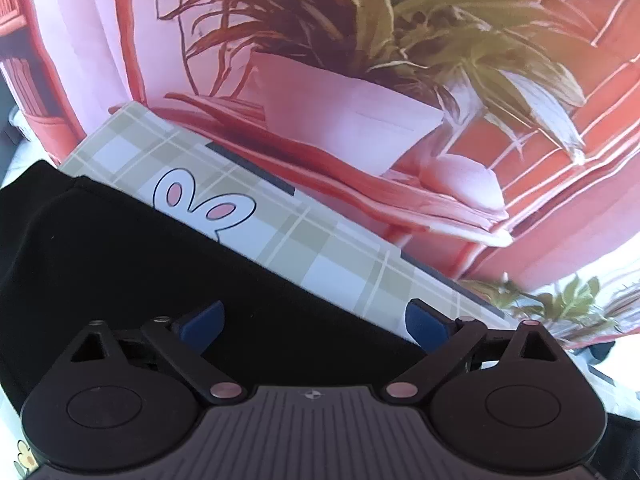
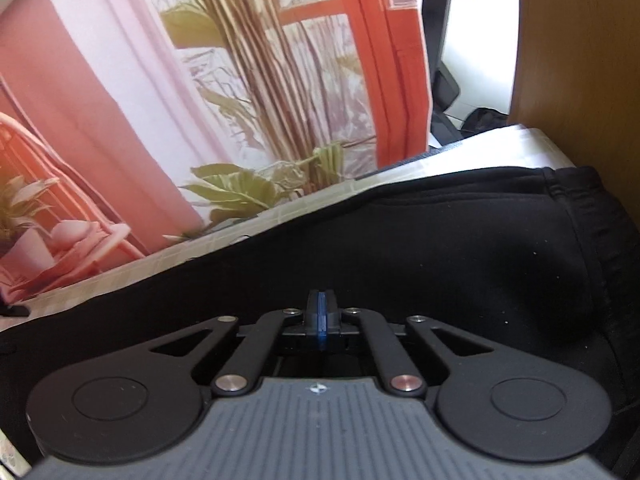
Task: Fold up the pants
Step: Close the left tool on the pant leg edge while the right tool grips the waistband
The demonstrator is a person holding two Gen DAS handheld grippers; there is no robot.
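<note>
Black pants (image 1: 132,264) lie flat on a checked tablecloth (image 1: 304,240). My left gripper (image 1: 316,324) is open, its blue fingertips (image 1: 204,320) spread wide just above the pants' far edge, holding nothing. In the right wrist view the pants (image 2: 460,248) fill the lower half, with the ribbed waistband (image 2: 588,220) at the right. My right gripper (image 2: 320,312) is shut, blue pads pressed together, low over the black cloth. I cannot tell whether any cloth is pinched between them.
A printed backdrop with a potted plant (image 1: 348,120) and orange frames stands behind the table's far edge. A rabbit print (image 1: 200,208) marks the cloth. A wooden panel (image 2: 580,60) rises at the right. A black stand (image 2: 440,40) is behind.
</note>
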